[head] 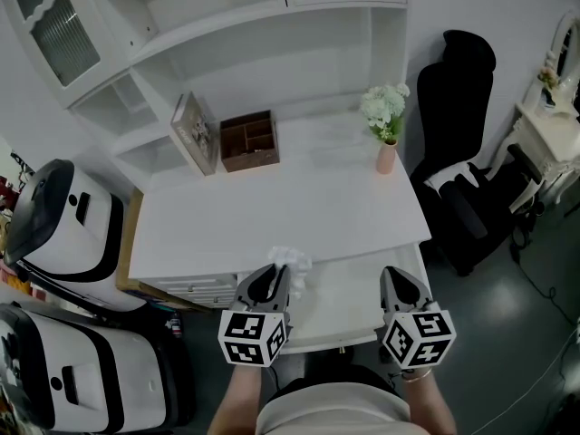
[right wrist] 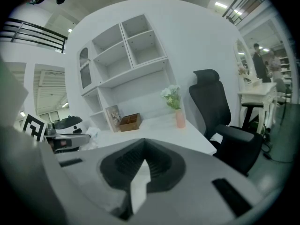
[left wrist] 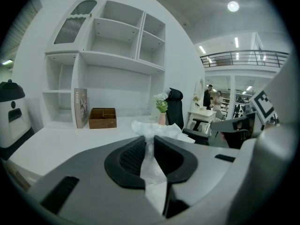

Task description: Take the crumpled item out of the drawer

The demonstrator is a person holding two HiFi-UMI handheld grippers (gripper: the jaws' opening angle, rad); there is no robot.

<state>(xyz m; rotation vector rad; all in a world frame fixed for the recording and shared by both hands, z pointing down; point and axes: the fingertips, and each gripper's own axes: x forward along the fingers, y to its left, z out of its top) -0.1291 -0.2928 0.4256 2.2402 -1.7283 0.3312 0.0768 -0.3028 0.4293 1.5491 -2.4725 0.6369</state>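
Observation:
In the head view the crumpled white item (head: 290, 261) sits at the tips of my left gripper (head: 275, 275), above the pulled-out white drawer (head: 349, 302) at the desk's front edge. In the left gripper view the jaws (left wrist: 148, 142) are closed on the crumpled, partly translucent item (left wrist: 152, 129), which bulges out past the fingertips. My right gripper (head: 397, 277) hovers over the drawer's right part; its jaws (right wrist: 143, 146) meet at the tips with nothing between them. The right gripper view also shows the left gripper (right wrist: 70, 140) and the item (right wrist: 93, 132) at far left.
On the white desk (head: 272, 211) stand a brown wooden organizer (head: 248, 140), a leaning book (head: 195, 132) and a pink vase of white flowers (head: 386, 127). A black office chair (head: 462, 166) is at the right. White-and-black machines (head: 63, 234) stand at the left.

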